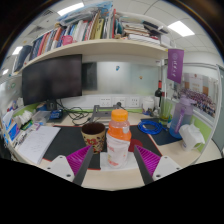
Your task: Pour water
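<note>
the table lay crowded under a shelf of books, a dark monitor at ten o'clock. the claw had both pink pads pressed on an orange-capped bottle, held upright. a brown cup stood just beside it at eleven o'clock.

The bottle's base hides the cup's right side.

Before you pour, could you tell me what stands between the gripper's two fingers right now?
In the gripper view, a bottle with an orange cap stands between the fingers, upright. The brown cup sits just beyond, beside it.
</note>
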`<action>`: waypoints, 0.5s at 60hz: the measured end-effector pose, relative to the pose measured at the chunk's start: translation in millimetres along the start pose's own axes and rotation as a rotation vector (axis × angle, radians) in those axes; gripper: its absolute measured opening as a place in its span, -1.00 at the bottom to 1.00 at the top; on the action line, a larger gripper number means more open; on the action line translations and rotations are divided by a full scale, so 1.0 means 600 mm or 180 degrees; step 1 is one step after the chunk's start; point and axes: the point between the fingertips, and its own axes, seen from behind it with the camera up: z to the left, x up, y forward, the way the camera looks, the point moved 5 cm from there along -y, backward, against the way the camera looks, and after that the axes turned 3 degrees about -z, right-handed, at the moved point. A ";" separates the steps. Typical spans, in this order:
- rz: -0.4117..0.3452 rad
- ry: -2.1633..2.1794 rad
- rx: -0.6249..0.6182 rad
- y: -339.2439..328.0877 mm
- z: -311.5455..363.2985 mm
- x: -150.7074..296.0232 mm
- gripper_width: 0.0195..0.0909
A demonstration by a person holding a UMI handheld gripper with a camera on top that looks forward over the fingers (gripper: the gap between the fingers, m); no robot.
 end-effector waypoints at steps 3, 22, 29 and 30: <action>-0.0015 0.0020 -0.0044 0.032 -0.015 -0.005 0.86; -0.0212 0.0006 0.0164 0.142 -0.025 -0.026 0.30; -0.0397 -0.0208 0.0272 0.157 -0.017 -0.018 0.08; -0.0423 -0.0215 0.0273 0.159 -0.017 -0.017 0.07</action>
